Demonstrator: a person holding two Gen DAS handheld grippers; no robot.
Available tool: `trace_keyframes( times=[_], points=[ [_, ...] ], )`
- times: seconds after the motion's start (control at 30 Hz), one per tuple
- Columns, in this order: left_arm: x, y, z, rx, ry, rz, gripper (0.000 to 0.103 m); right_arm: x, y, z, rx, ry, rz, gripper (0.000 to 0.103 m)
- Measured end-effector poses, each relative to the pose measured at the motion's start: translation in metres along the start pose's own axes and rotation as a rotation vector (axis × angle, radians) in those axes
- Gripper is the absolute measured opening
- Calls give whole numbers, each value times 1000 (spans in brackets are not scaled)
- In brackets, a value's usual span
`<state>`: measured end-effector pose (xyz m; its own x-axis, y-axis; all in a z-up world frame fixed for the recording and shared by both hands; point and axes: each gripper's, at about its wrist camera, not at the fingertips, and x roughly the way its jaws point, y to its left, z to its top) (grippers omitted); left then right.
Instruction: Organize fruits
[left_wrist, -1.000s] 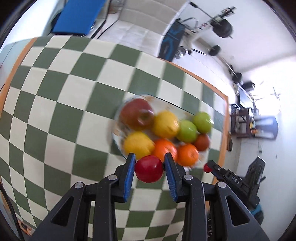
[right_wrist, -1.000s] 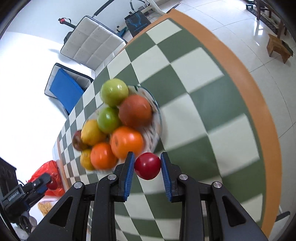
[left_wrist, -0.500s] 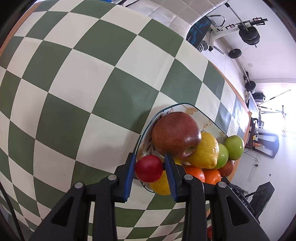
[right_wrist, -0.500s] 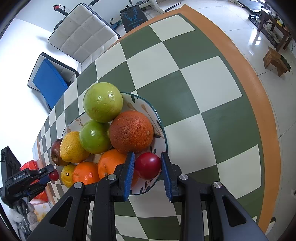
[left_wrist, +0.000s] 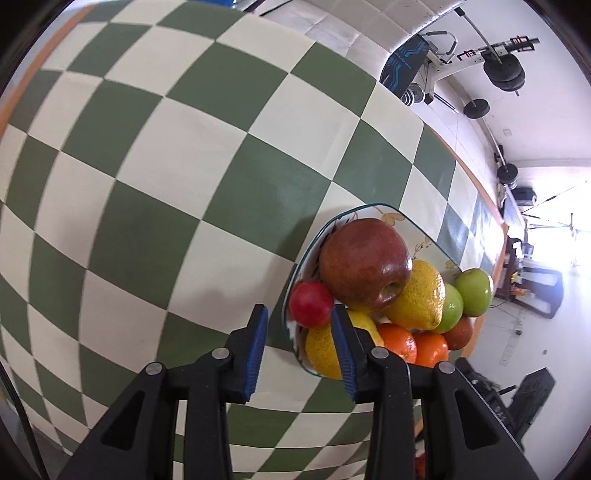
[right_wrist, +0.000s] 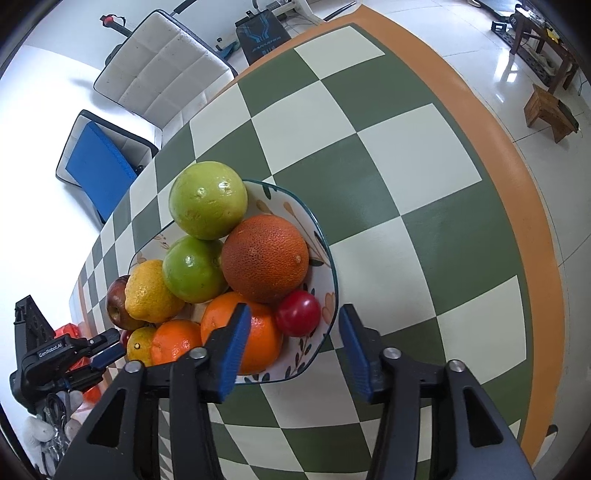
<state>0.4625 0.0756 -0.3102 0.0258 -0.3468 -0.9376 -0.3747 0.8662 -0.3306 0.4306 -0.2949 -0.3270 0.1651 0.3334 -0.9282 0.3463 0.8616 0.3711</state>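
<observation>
A patterned plate (left_wrist: 424, 242) (right_wrist: 325, 258) holds a pile of fruit: a big red apple (left_wrist: 364, 264), lemons, oranges, green apples (right_wrist: 207, 199) and a dark orange (right_wrist: 265, 258). In the left wrist view a small red fruit (left_wrist: 311, 304) lies at the plate's near edge, against my left gripper's right finger. My left gripper (left_wrist: 299, 339) is open. In the right wrist view another small red fruit (right_wrist: 297, 313) rests on the plate between my right gripper's spread fingers, touching neither. My right gripper (right_wrist: 293, 345) is open.
The plate stands on a green-and-cream checkered table (left_wrist: 155, 177) with an orange rim (right_wrist: 517, 155). A white chair (right_wrist: 162, 70) and a blue-seated chair (right_wrist: 98, 166) stand beyond the far edge. Gym equipment (left_wrist: 491, 51) and a wooden stool (right_wrist: 550, 110) are on the floor.
Both grippers have opened and let go of their small red fruits, which now lie on the plate. Both cameras have moved closer to the plate.
</observation>
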Motion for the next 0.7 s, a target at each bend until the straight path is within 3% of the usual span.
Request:
trace_keyframes(
  times=[0.03,0.07,0.1,0.2,0.3,0.57,0.7],
  points=[
    [-3,-2,-3,20,-16,24,49,-3,1,-1,-10,-6,-17,58],
    [-8,-5,-7,47,-39,63,56,-5,4,-3,-22,-10,-31,63],
    [-12,-8,-11,73,-59,93,69,-9,8,-5,-50,-21,-56,71],
    [-19,-19,-29,171,-113,181,78,-21,21,-15,-136,-49,-120,88],
    [-18,-26,-46,233,-125,239,95,-29,34,-28,-216,-76,-175,90],
    [-33,-50,-79,351,-222,320,99,-47,54,-61,-325,-130,-266,97],
    [-48,-61,-89,367,-266,314,99,-59,61,-70,-338,-162,-286,99]
  ],
)
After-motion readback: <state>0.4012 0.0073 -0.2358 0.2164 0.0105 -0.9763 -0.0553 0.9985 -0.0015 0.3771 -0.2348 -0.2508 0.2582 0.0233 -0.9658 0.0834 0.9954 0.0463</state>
